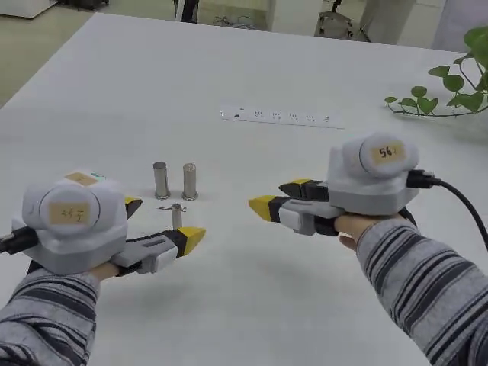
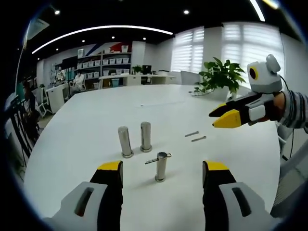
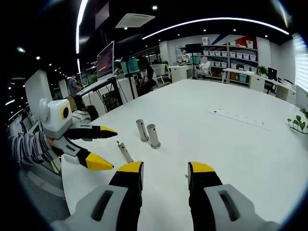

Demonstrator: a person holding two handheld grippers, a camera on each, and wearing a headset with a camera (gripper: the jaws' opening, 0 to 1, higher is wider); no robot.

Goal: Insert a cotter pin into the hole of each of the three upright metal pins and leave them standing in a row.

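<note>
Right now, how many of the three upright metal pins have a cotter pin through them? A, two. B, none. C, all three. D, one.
D: the nearest metal pin carries a cotter pin through its top; the rear-left pin and rear-right pin are bare.

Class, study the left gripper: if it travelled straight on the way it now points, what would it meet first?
Most likely the metal pin with a cotter pin through it. It stands just ahead, in line with the gap between the open jaws of the left gripper. Exact depth is unclear.
</note>
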